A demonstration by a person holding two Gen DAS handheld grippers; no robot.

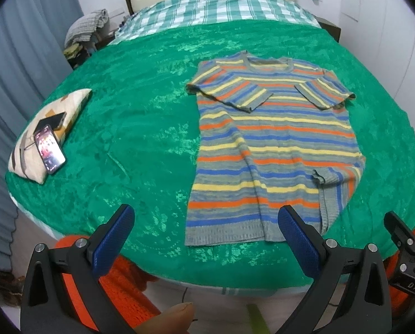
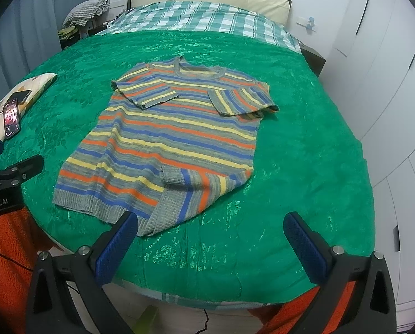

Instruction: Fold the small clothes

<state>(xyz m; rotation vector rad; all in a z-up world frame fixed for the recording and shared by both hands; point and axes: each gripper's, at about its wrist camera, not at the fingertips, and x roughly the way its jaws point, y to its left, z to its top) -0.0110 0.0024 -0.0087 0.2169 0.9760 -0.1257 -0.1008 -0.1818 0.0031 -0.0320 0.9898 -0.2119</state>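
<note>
On green velvet bedspread (image 1: 129, 128), toward 1 o'clock of left-wrist view: striped knit short-sleeve sweater (image 1: 268, 144), flat, both sleeves (image 1: 235, 91) already laid inward across chest. Near-right hem corner (image 2: 177, 194) flipped up over body, ribbed band showing. Left gripper (image 1: 204, 239) spread wide, empty, hanging just short of hem (image 1: 224, 231) at 6 o'clock. Right gripper (image 2: 210, 239) likewise wide apart, empty, near folded corner, right pad over bare spread. Risks, judged: slick velvet likely to let garment slide or drag when hem lifted, skewing fold; loose knit apt to bunch, so pinch may catch one layer only; turned-up corner could get trapped and leave lump; sleeves may slip out if lift uneven. Long axis 6 to 12 o'clock, neckline (image 1: 268, 62) toward far checked bedding (image 1: 221, 8), hem nearest. Phone (image 1: 49, 149) on small pillow (image 1: 26, 164) at 9 o'clock, well apart.
</note>
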